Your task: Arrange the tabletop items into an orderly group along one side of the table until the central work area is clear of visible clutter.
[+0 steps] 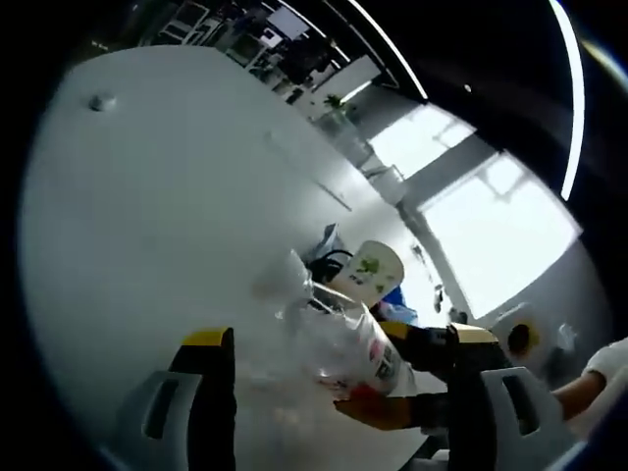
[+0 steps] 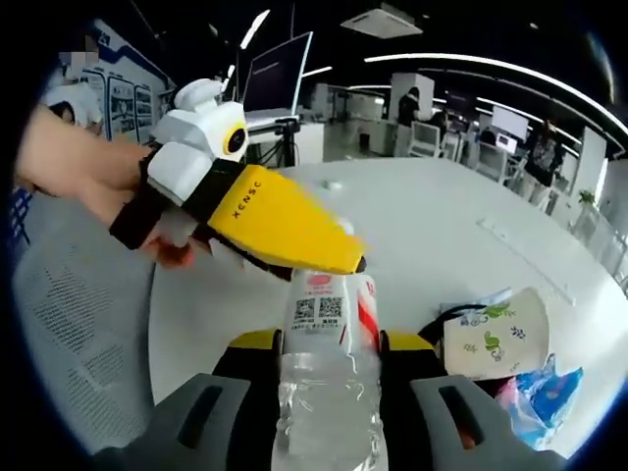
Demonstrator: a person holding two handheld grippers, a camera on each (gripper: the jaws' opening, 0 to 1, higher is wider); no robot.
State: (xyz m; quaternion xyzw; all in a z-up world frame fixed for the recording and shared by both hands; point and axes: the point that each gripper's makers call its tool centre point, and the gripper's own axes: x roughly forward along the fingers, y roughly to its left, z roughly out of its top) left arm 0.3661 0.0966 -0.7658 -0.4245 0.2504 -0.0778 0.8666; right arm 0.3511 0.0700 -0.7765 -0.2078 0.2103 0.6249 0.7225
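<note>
A clear plastic bottle [image 2: 327, 392] with a red and white label stands upright between my right gripper's [image 2: 332, 343] jaws, which are shut on its body. In the left gripper view the same bottle [image 1: 343, 343] lies between the wide-apart jaws of my open left gripper [image 1: 341, 339], with the right gripper [image 1: 371, 375] clamping it from the right. The yellow left gripper [image 2: 339, 257] reaches in from the left, its tip at the bottle's top. A floral paper cup [image 2: 496, 334] lies on its side on the white table [image 2: 422, 226].
Beside the cup [image 1: 368, 270] are a blue packet [image 2: 542, 392] and a black cable [image 2: 442, 319]. A small pale object [image 2: 332, 183] sits far out on the table. A hand [image 2: 78, 167] holds the left gripper. Desks and monitors stand beyond the table.
</note>
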